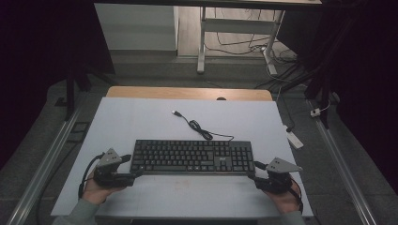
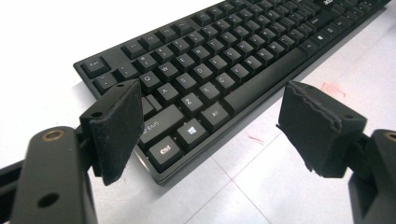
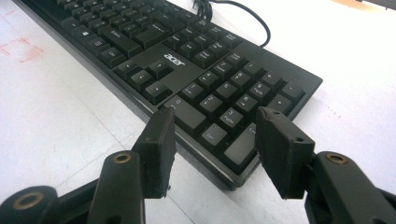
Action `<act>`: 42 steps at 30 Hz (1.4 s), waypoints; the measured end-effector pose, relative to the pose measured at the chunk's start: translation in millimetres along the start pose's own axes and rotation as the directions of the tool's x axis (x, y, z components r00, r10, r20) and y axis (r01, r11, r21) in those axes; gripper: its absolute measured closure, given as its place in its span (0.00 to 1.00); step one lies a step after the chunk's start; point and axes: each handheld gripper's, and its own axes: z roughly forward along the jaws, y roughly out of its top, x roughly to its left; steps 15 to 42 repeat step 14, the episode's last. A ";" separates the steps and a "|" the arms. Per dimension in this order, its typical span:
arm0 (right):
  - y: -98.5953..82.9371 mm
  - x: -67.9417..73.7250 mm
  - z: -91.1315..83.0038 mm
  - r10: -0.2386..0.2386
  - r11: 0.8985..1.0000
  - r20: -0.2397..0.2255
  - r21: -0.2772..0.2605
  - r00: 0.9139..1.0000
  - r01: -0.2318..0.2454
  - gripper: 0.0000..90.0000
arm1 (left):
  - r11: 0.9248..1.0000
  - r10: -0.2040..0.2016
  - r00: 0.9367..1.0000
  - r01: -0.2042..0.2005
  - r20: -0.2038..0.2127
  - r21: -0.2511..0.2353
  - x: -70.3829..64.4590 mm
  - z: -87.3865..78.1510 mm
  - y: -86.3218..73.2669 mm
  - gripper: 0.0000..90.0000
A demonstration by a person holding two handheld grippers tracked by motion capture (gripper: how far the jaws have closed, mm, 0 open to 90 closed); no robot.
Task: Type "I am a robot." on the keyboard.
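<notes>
Left gripper (image 1: 133, 175): fingers (image 2: 116, 123) spread wide, straddling the keyboard's (image 1: 193, 157) front-left corner, nothing gripped.
Keyboard: set near the worktop's (image 1: 141, 117) front edge (cable (image 1: 199, 127) trailing rearward).
Right gripper (image 1: 253, 178): fingers (image 3: 159, 151) open around the front-right corner, likely readied for a two-ended lift.

The keyboard (image 2: 219, 60) is cut off at the 1 o'clock edge of the left gripper view and at the 11 o'clock edge of the right gripper view, its cable (image 3: 247, 14) leaves at 12 o'clock, and key legends in the high view are too small to read.
</notes>
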 end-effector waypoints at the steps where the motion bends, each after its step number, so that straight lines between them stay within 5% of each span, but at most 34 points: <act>1: 0.2 -0.1 0.1 0.000 1.000 -0.002 -0.006 1.000 0.000 0.53 | 1.000 0.001 1.000 -0.001 0.000 0.000 0.2 0.0 0.0 0.25; 42: 0.3 0.0 0.4 -0.008 1.000 0.000 0.002 1.000 0.008 0.53 | 1.000 0.004 1.000 -0.005 0.001 0.002 0.9 0.1 -0.1 0.25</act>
